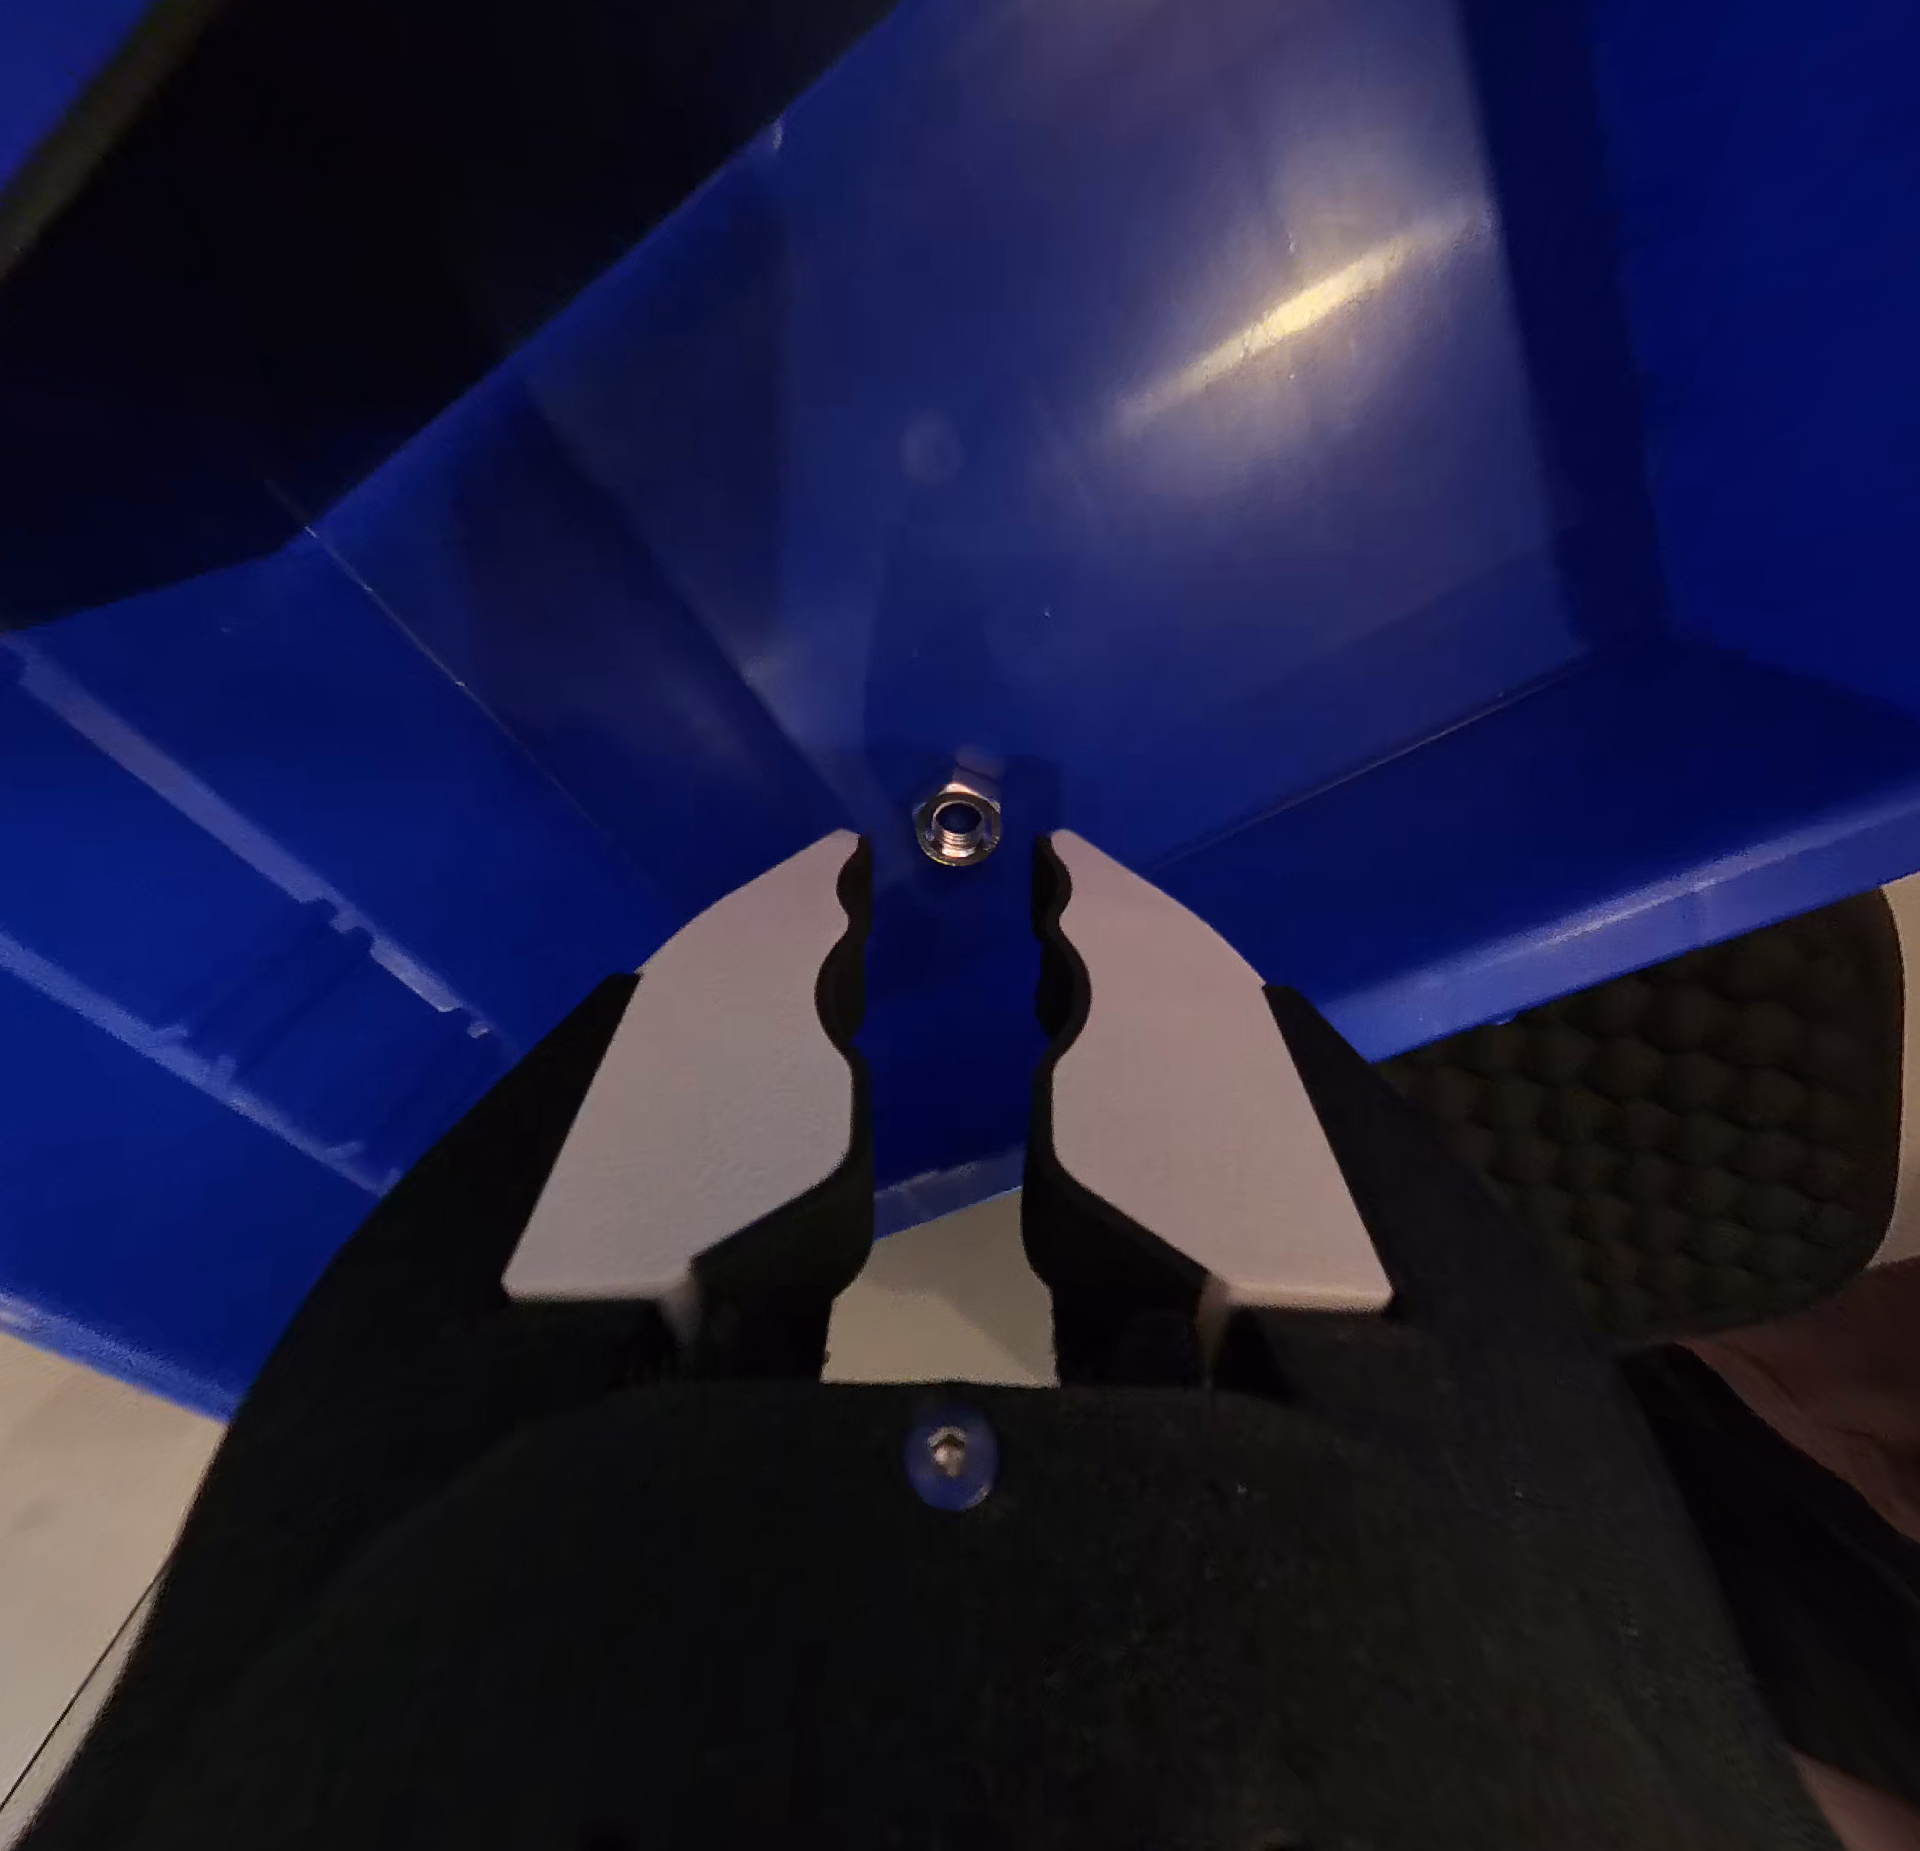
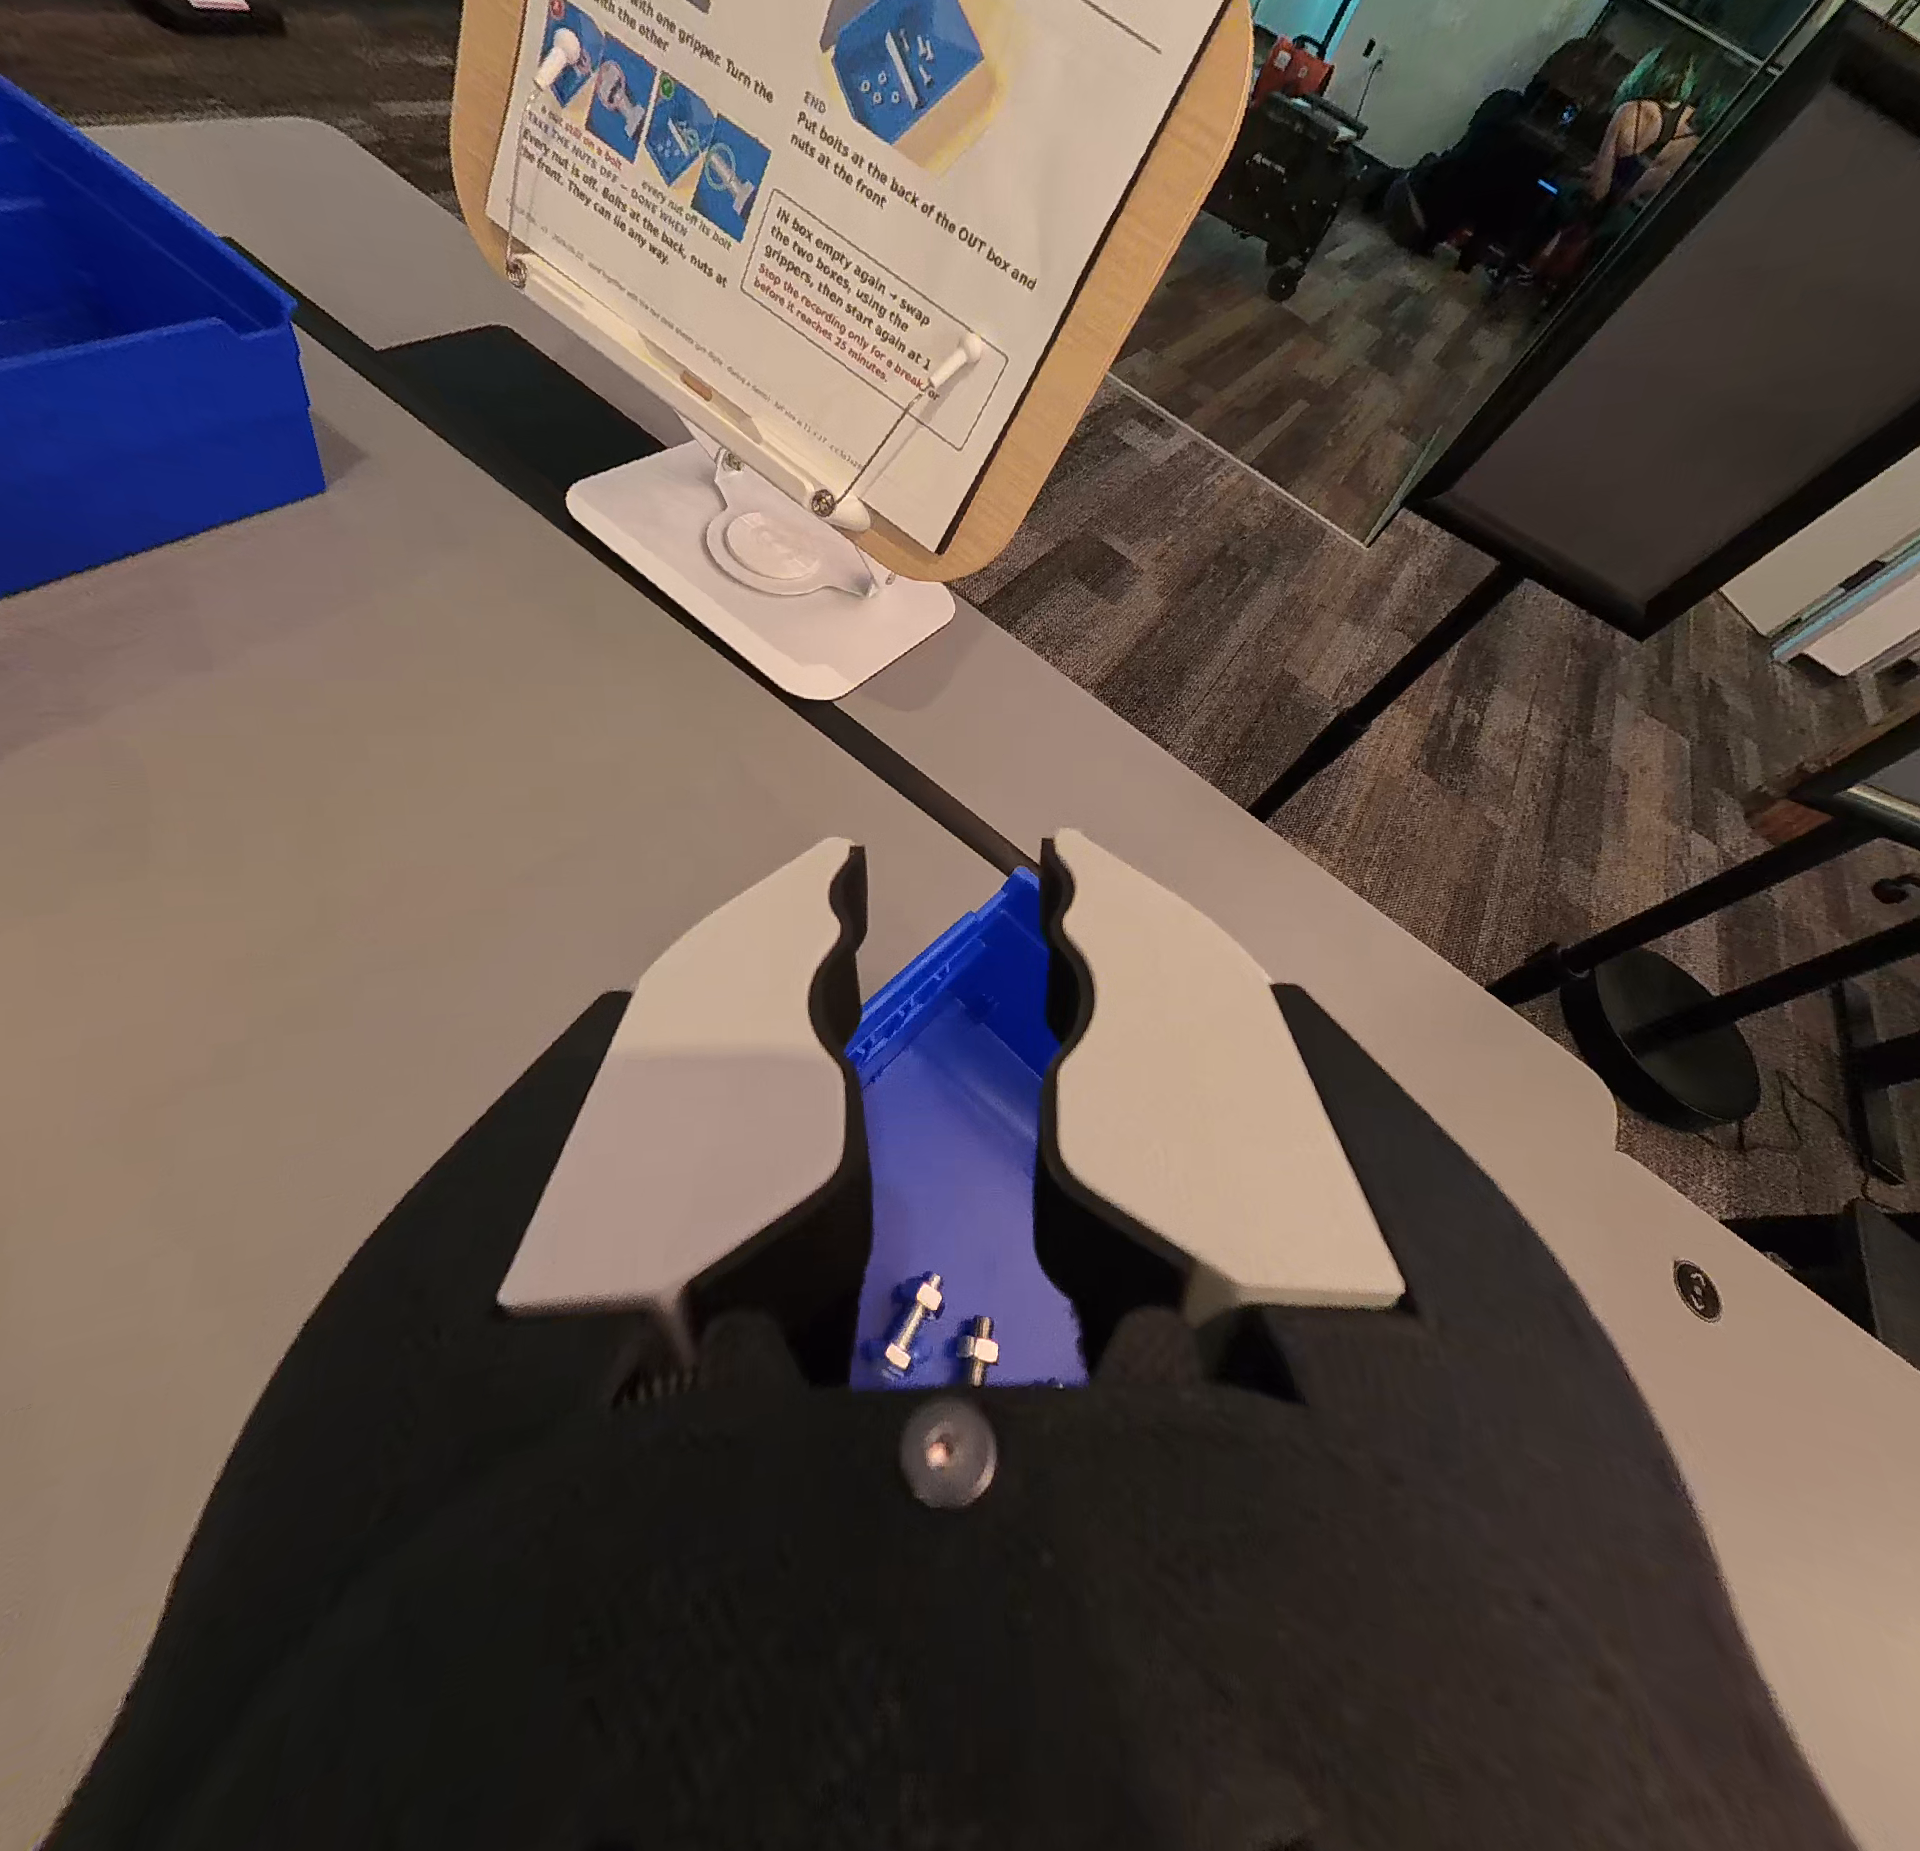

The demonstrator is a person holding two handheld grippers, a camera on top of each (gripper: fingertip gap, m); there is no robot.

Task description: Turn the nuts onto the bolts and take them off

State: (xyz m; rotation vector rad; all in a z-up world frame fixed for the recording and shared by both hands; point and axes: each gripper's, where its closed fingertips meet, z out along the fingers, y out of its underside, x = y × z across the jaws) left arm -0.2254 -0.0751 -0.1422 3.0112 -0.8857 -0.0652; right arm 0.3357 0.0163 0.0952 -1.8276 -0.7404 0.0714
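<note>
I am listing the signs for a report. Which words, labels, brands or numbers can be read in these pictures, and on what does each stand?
White printed sheet with coloured pictures on the wood-edged board with a white stand: legible print, which I do not copy.
Small round black disc in the grey table: a mark, too small to read.
Left wrist view: no writing.

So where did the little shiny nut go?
In the left wrist view, the nut lies on the blue bin's floor, just beyond the open left claw tips.
</note>
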